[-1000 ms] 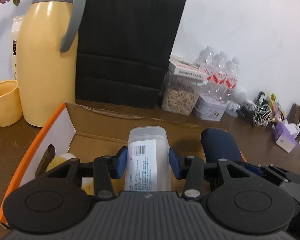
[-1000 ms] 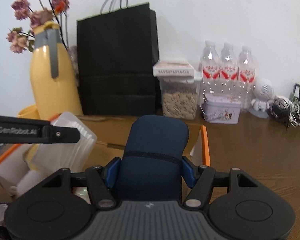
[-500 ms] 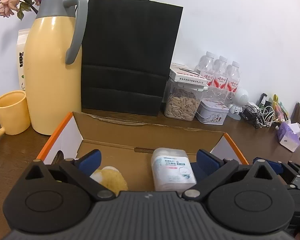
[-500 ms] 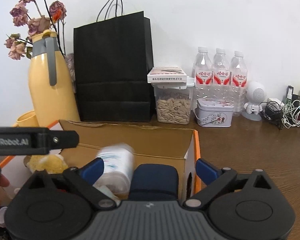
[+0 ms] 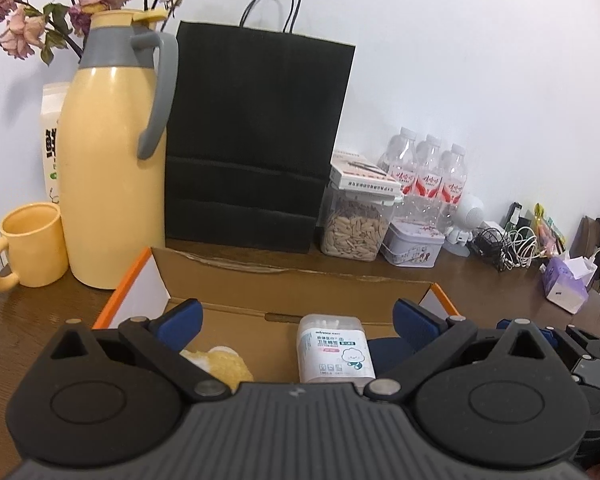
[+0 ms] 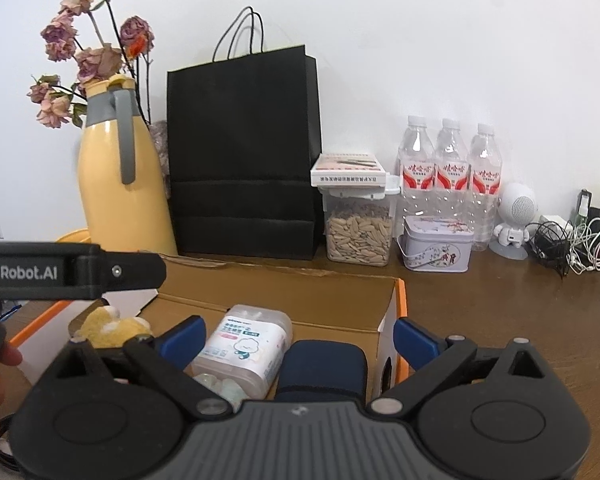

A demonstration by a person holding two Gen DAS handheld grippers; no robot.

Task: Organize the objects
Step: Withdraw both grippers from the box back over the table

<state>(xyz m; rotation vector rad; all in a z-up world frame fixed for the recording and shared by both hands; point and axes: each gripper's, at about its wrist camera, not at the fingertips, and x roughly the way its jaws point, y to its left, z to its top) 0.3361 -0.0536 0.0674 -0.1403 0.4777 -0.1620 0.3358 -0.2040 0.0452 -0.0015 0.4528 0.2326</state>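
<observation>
Cotton-swab box is lying inside the cardboard box, w/ the navy pouch sitting just beside it on the right and a yellow plush toy resting toward the left end. Both placed items are sitting free, nothing pressing on them.

Left hand-held gripper is hovering over the box w/ blue pads spread wide, the swab box merely showing between them, untouched. Right hand-held gripper is likewise standing wide apart above the pouch, no contact.

Step in hand, prob.: release just done, both tools backing off. Next move is likely calling for clearing the box rim, then picking another loose item off the counter; which one isn't clear.

Vs. a sec ago: the left was clamping the swab box upright and the right was clamping the pouch; now both are dropped in the box, jaws are sprung open, and the views are sitting higher and further back.

Around it, along the wall: yellow thermos, mug, black paper bag, seed jar, tin, water bottles.
</observation>
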